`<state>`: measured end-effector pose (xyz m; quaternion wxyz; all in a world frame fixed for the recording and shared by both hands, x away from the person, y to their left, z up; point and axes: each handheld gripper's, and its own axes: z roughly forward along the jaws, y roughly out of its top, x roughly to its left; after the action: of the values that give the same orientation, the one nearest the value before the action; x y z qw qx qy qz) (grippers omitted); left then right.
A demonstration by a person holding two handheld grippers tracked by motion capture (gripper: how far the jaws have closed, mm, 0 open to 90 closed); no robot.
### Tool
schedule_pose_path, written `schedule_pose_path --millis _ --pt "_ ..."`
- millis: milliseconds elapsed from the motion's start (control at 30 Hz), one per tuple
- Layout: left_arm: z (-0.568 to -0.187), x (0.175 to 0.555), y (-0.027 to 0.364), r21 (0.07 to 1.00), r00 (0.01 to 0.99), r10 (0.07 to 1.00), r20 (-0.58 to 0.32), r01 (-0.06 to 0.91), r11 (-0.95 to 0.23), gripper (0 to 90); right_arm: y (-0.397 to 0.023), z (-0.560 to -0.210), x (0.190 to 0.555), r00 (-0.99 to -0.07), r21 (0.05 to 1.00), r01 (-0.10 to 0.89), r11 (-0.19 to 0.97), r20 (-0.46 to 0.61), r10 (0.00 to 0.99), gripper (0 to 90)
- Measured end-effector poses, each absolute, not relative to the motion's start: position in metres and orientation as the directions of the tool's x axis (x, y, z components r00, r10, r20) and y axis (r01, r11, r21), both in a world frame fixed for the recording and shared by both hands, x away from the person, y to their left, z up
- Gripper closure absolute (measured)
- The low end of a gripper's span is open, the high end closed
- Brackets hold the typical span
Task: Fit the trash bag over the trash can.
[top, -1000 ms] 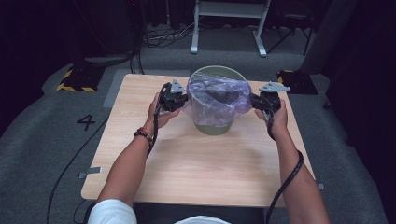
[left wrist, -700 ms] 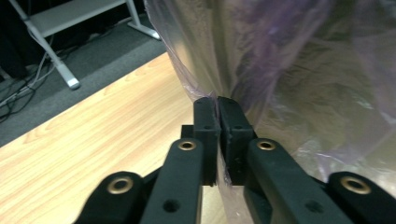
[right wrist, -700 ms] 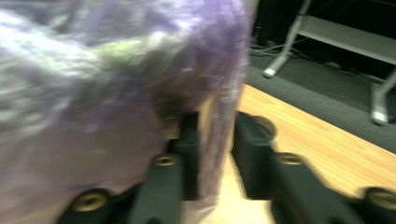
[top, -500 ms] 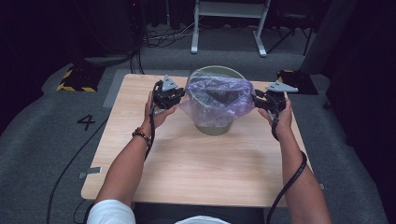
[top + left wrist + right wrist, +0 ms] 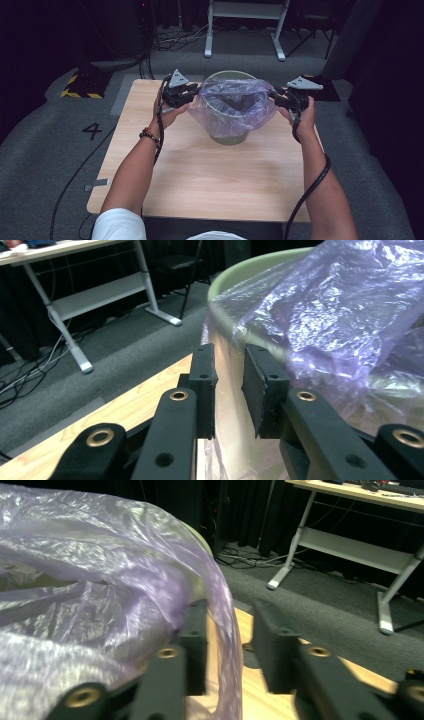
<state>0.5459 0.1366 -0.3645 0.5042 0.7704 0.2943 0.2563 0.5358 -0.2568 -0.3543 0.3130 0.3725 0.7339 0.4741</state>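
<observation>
A green bin [image 5: 227, 138] stands on the wooden table [image 5: 210, 180], lined with a thin purple plastic bag [image 5: 235, 107]. My left gripper [image 5: 192, 97] is at the bag's left edge and my right gripper [image 5: 276, 97] at its right edge, with the bag spread between them above the rim. In the left gripper view the jaws [image 5: 227, 375] have just been opening; bag [image 5: 340, 305] film hangs in the gap beside the bin rim [image 5: 250, 270]. In the right gripper view the jaws [image 5: 227, 630] have just been closing, a gap remains, and the bag [image 5: 100, 580] edge runs through it.
The bin sits at the far middle of the table, with bare wood in front of it. Behind the table are a white desk frame [image 5: 245, 25] and cables on grey carpet. A yellow-black striped plate [image 5: 82, 85] lies at the far left.
Both hands have risen a little at the bin's sides, and the bag's edges have come up with them and spread wider.
</observation>
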Motion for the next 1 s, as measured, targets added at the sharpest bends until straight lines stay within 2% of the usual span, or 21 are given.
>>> schedule_pose_path --millis 67,233,500,733,800,867,900,933,967,1000 --pt "-0.362 0.548 0.134 0.925 0.707 0.699 0.103 0.191 -0.329 89.0 -0.253 -0.353 0.539 -0.518 0.921 0.257 0.292 -0.123 0.846 77.6" --pt "-0.357 0.553 0.129 0.912 0.698 0.704 0.132 0.192 -0.362 90.0 -0.248 -0.349 0.548 -0.523 0.927 0.258 0.270 -0.101 0.846 88.1" --pt "-0.365 0.567 0.118 0.880 0.651 0.741 0.163 0.243 -0.408 90.0 -0.245 -0.355 0.572 -0.500 0.918 0.319 0.234 -0.046 0.865 89.0" --pt "-0.382 0.574 0.113 0.868 0.651 0.747 0.135 0.286 -0.406 90.0 -0.248 -0.380 0.587 -0.468 0.884 0.419 0.208 0.014 0.883 88.9" --pt "-0.386 0.573 0.110 0.866 0.655 0.745 0.130 0.290 -0.407 90.0 -0.248 -0.386 0.587 -0.475 0.877 0.430 0.214 0.019 0.880 87.7" --pt "-0.389 0.570 0.108 0.866 0.657 0.742 0.133 0.287 -0.410 90.0 -0.250 -0.392 0.585 -0.481 0.872 0.440 0.214 0.028 0.876 80.2" --pt "-0.391 0.569 0.107 0.865 0.655 0.742 0.140 0.285 -0.414 90.0 -0.250 -0.392 0.585 -0.481 0.872 0.440 0.214 0.028 0.876 80.2" --pt "-0.393 0.568 0.107 0.861 0.649 0.745 0.151 0.284 -0.421 90.0 -0.252 -0.394 0.582 -0.476 0.876 0.429 0.219 0.013 0.879 70.2" --pt "-0.394 0.567 0.107 0.858 0.640 0.752 0.158 0.288 -0.425 90.0 -0.252 -0.394 0.582 -0.476 0.876 0.429 0.219 0.013 0.879 70.2" --pt "-0.395 0.567 0.110 0.863 0.628 0.762 0.157 0.287 -0.415 90.0 -0.253 -0.394 0.581 -0.461 0.876 0.429 0.219 0.004 0.888 64.8"
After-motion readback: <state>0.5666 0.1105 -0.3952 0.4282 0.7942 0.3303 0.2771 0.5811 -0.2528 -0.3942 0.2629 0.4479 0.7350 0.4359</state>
